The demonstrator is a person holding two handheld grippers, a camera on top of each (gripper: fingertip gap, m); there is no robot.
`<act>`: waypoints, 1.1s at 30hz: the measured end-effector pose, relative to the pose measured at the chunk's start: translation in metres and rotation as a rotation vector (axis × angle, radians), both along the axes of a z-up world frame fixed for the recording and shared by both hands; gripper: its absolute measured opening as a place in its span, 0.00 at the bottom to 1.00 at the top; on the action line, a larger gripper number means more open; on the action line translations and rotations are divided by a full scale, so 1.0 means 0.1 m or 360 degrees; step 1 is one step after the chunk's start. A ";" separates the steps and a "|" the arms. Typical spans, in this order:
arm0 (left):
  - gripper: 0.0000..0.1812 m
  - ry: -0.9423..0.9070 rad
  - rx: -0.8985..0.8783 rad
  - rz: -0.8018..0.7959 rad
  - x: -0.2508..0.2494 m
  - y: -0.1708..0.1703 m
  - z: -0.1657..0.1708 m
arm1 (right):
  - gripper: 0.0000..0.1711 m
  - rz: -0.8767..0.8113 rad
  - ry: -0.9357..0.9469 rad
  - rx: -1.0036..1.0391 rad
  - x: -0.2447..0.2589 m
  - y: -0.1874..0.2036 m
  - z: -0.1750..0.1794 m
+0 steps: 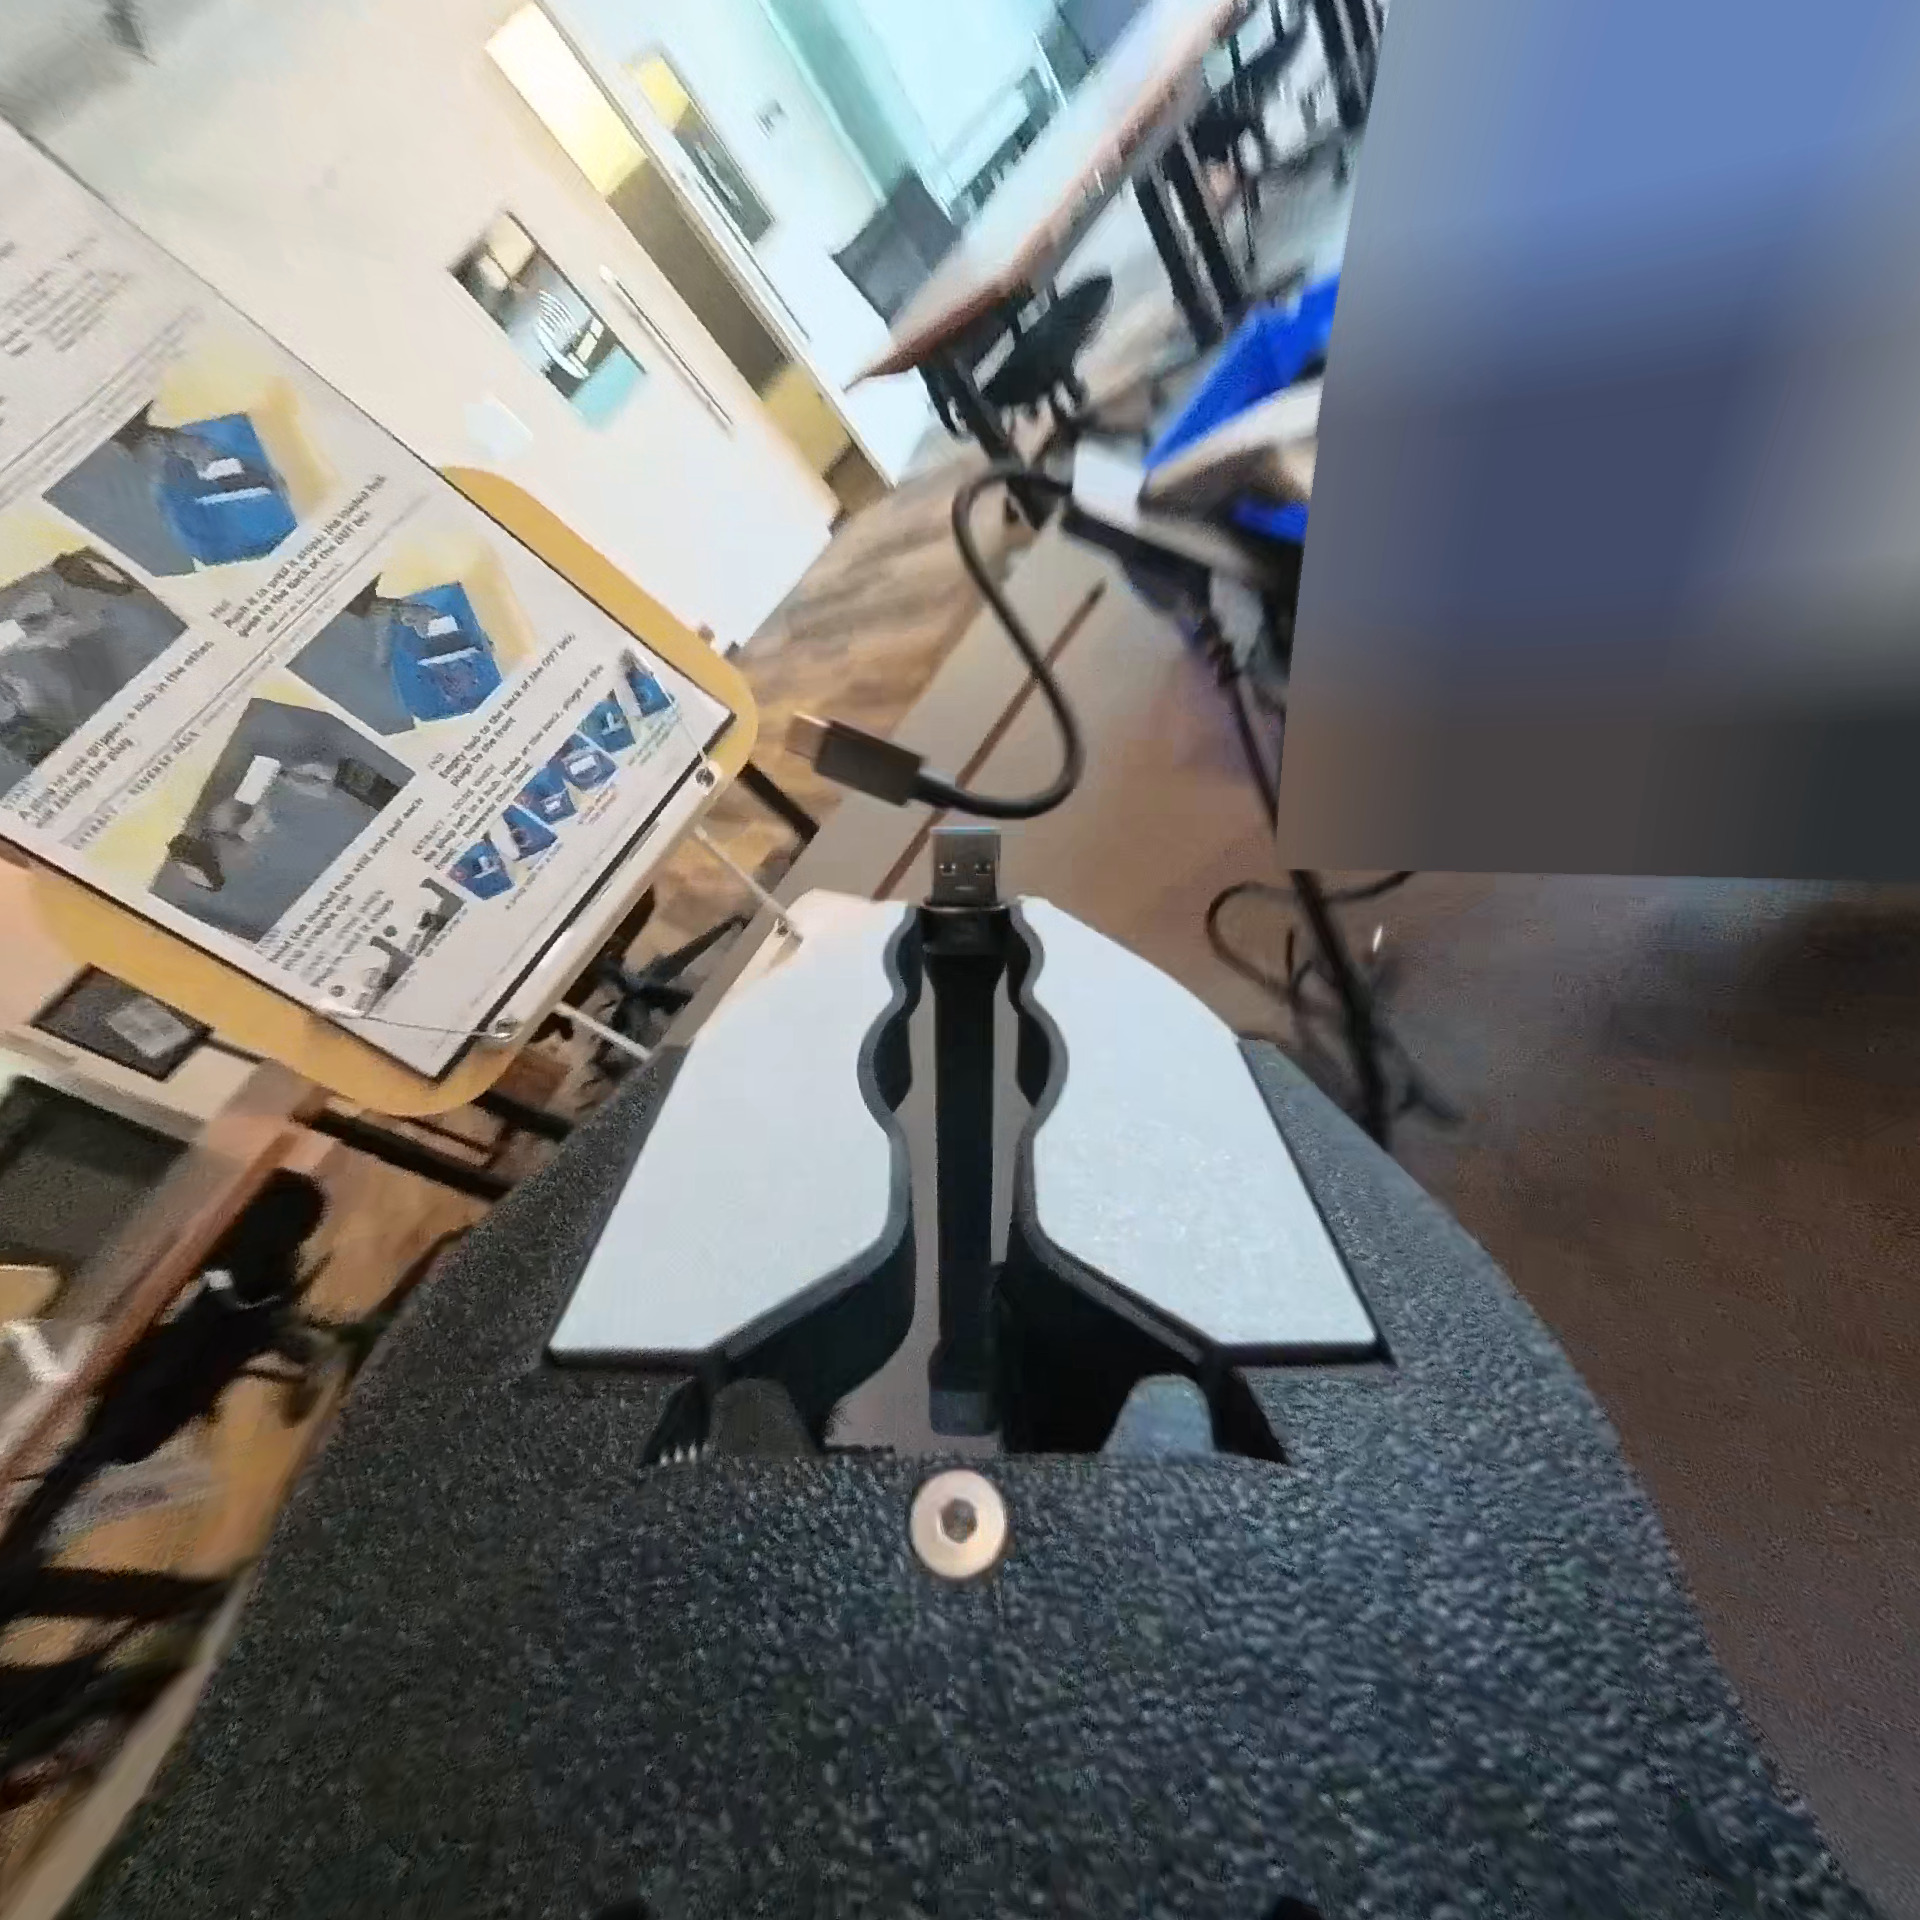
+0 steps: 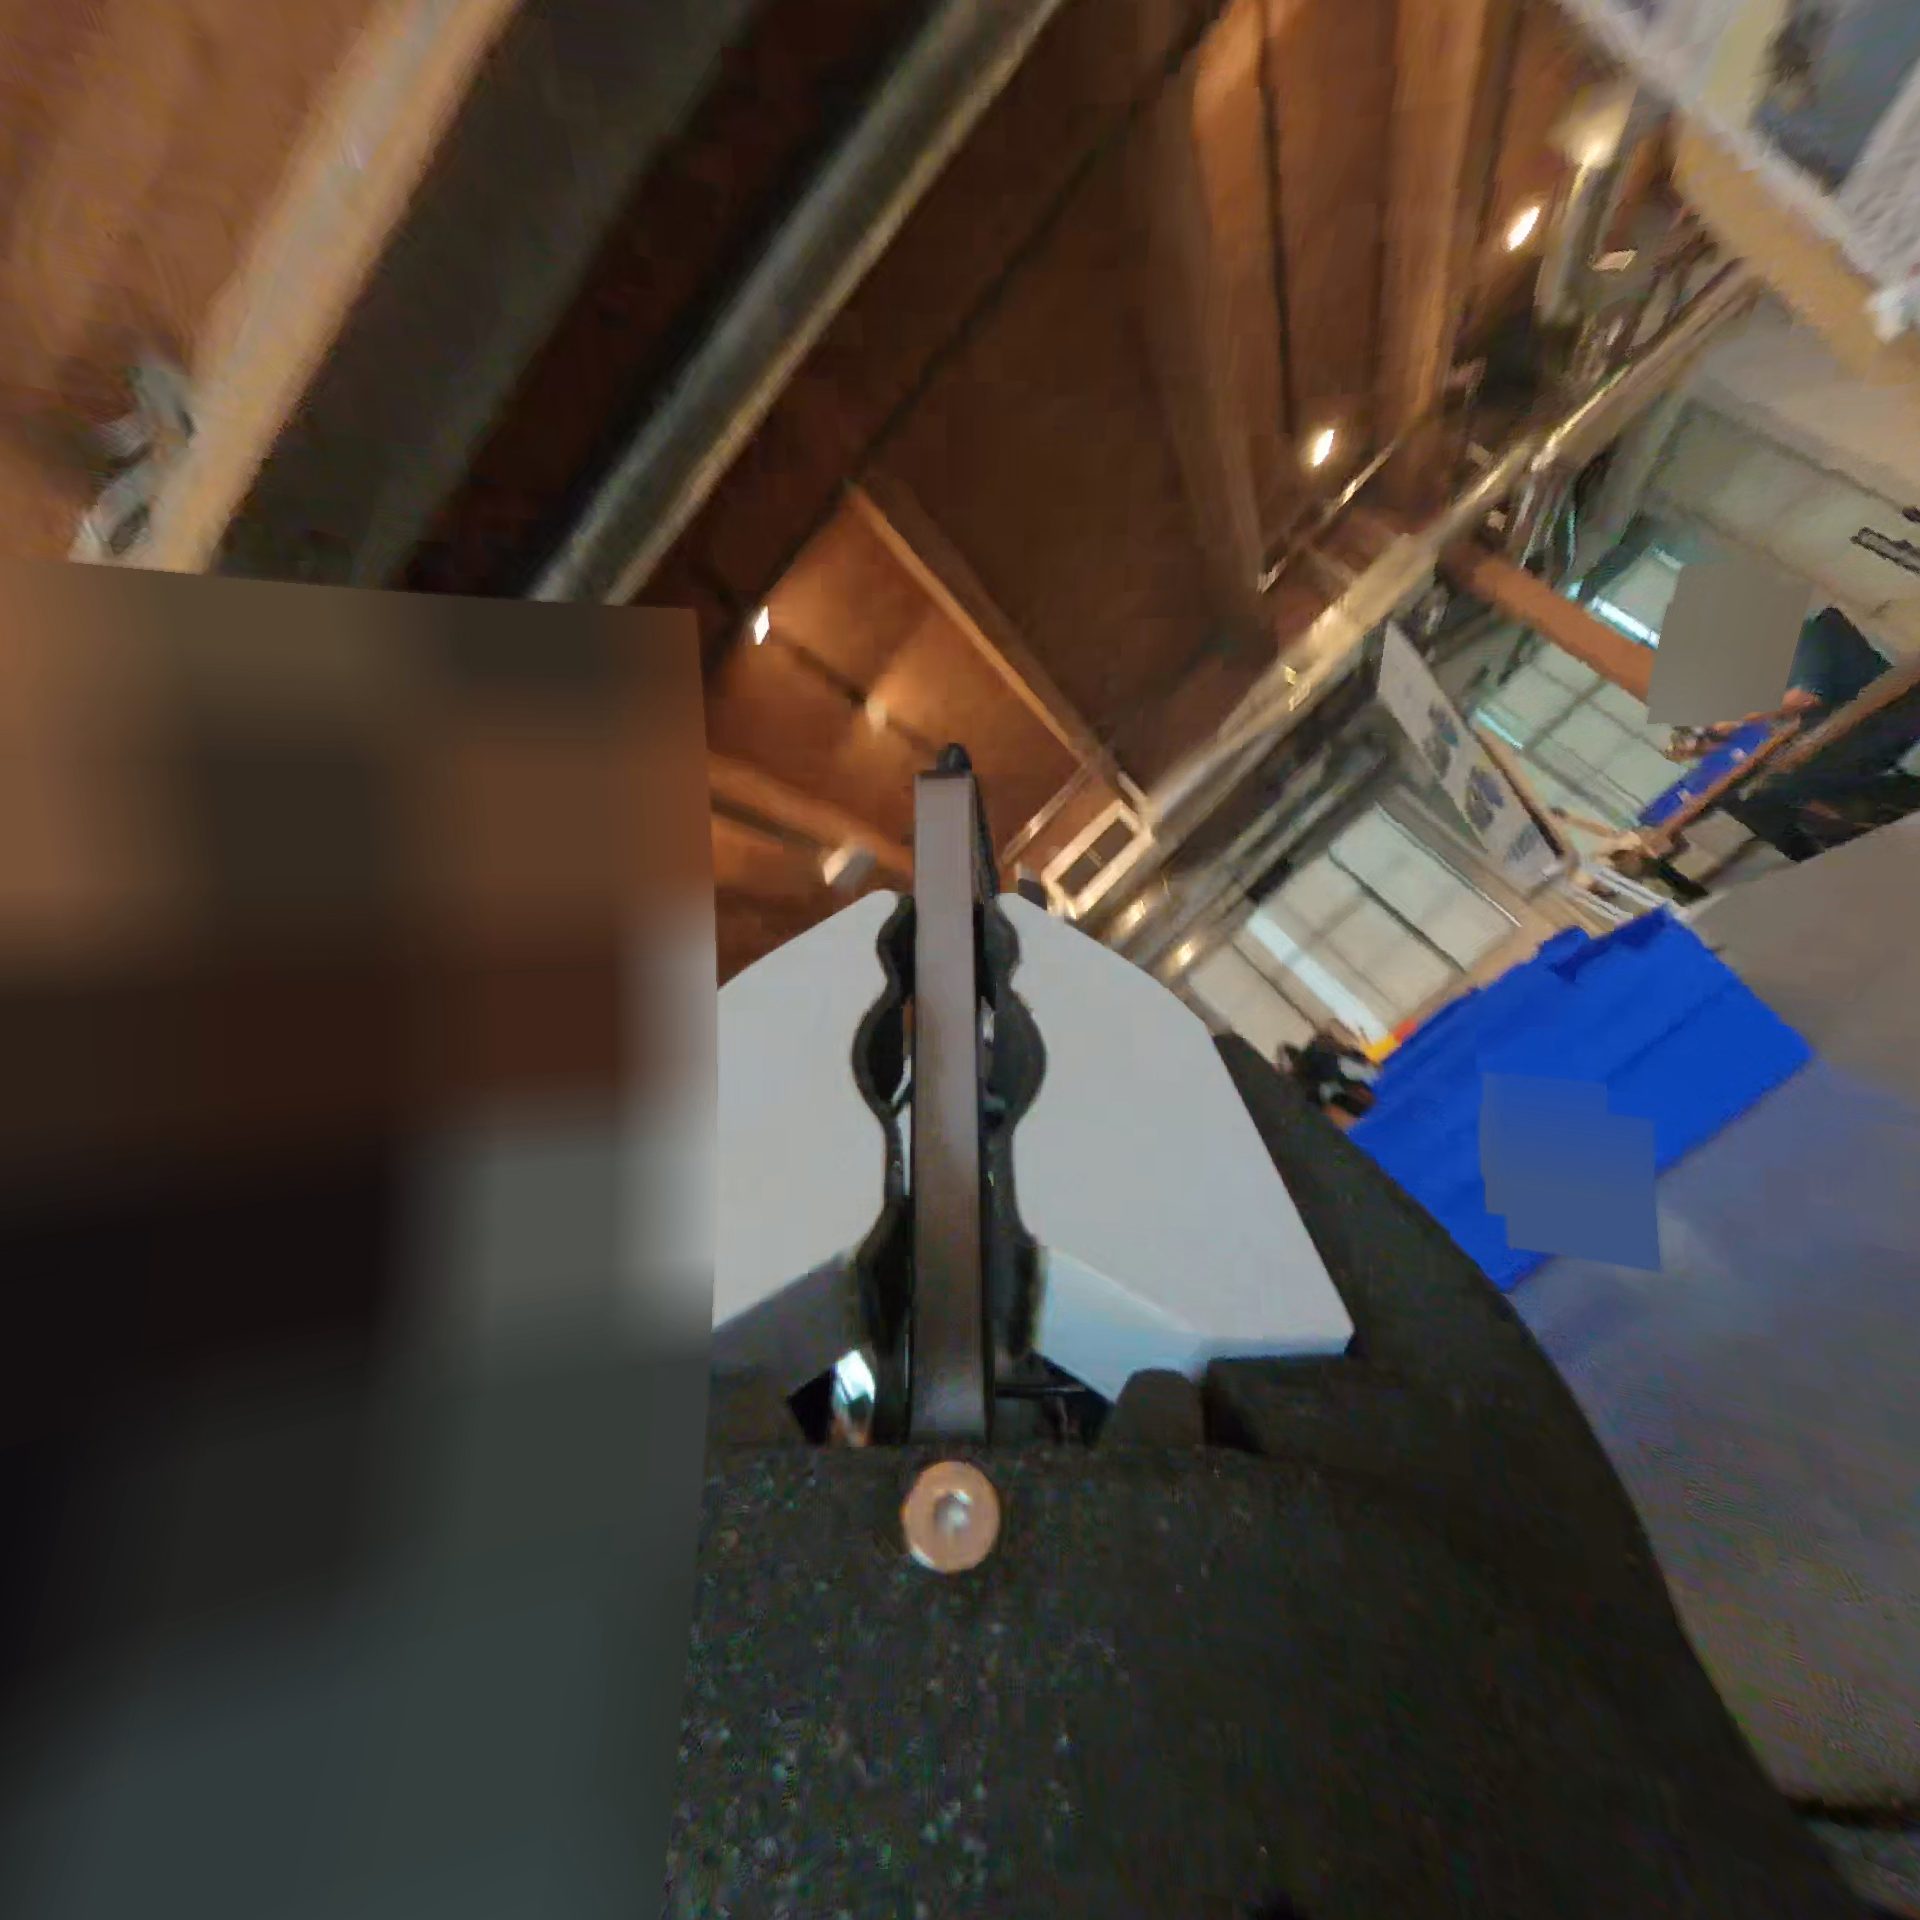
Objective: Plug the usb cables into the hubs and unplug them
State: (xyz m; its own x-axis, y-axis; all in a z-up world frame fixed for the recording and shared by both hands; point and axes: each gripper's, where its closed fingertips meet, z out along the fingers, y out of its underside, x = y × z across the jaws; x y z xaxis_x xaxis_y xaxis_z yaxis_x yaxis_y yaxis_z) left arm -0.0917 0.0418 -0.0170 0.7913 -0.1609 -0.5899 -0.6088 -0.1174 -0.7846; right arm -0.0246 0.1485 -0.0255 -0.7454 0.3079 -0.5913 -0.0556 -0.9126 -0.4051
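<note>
Up close: slim black usb cable (image 1: 964, 1122), silver-tipped.

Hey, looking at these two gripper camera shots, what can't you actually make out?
- Left wrist view: where the loose black cable ends, lost in background blur beside a mosaic patch.
- Left wrist view: the poster runs off the left edge.
- Right wrist view: the left finger of the right gripper, covered by a mosaic patch.
- Right wrist view: the ports of the black hub, seen edge-on.
- Neither view shows the tabletop.
</note>
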 end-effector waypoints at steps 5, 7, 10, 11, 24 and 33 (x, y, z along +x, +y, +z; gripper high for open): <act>0.08 -0.0552 0.0297 -0.0112 0.13 0.05 -0.06 | 0.06 -0.0082 -0.0051 -0.0221 -0.12 0.13 -0.18; 0.08 -0.0967 0.0368 -0.0249 0.18 0.02 -0.08 | 0.07 -0.0097 -0.0040 -0.0232 -0.11 0.16 -0.18; 0.08 -0.0886 0.0392 -0.0127 0.07 0.07 -0.26 | 0.07 -0.0095 -0.0052 -0.0216 -0.12 0.13 -0.18; 0.08 -0.0703 0.0395 -0.0071 0.07 0.09 -0.29 | 0.07 -0.0091 -0.0054 -0.0214 -0.13 0.12 -0.18; 0.08 0.0272 0.0327 0.0405 -0.07 0.14 -0.26 | 0.07 -0.0197 -0.0114 -0.0136 -0.24 -0.08 -0.17; 0.08 0.0320 0.0091 0.0471 -0.08 0.22 -0.46 | 0.07 -0.0370 -0.0188 0.0160 -0.32 -0.36 -0.14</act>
